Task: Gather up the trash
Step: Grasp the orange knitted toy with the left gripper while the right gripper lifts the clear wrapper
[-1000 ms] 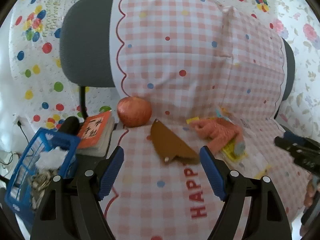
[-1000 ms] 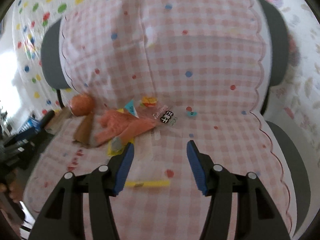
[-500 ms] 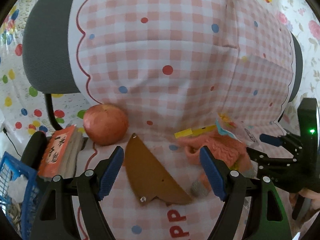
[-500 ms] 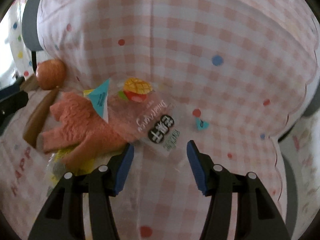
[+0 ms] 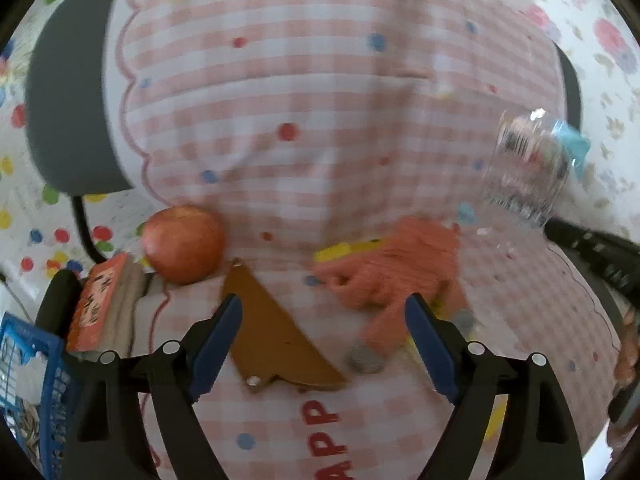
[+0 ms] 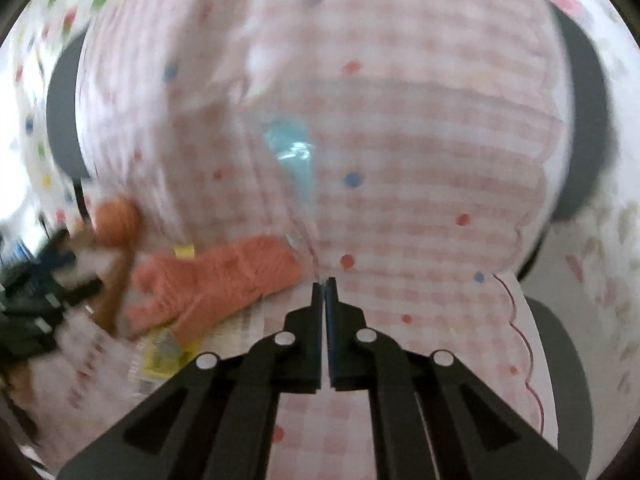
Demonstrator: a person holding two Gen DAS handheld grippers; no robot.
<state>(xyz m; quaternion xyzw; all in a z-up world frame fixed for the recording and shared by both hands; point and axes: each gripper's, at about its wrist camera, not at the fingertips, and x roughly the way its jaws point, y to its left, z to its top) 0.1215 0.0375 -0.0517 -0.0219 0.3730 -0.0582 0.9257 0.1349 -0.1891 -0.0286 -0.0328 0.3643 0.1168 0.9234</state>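
On the chair's pink checked cloth lie a brown cardboard piece, an orange fuzzy glove and a yellow wrapper under the glove. My left gripper hovers just above the cardboard and glove; its jaws are opening and grip nothing. My right gripper is shut on a clear plastic wrapper with a blue corner. The wrapper hangs in the air at the right of the left wrist view, above the right gripper's dark body.
A red apple and an orange book sit at the seat's left edge. A blue basket holding scraps stands lower left. The grey chair back rises behind the cloth. A spotted sheet covers the wall.
My right gripper has closed on the clear wrapper and lifted it off the seat. My left gripper has come closer to the cardboard and glove.
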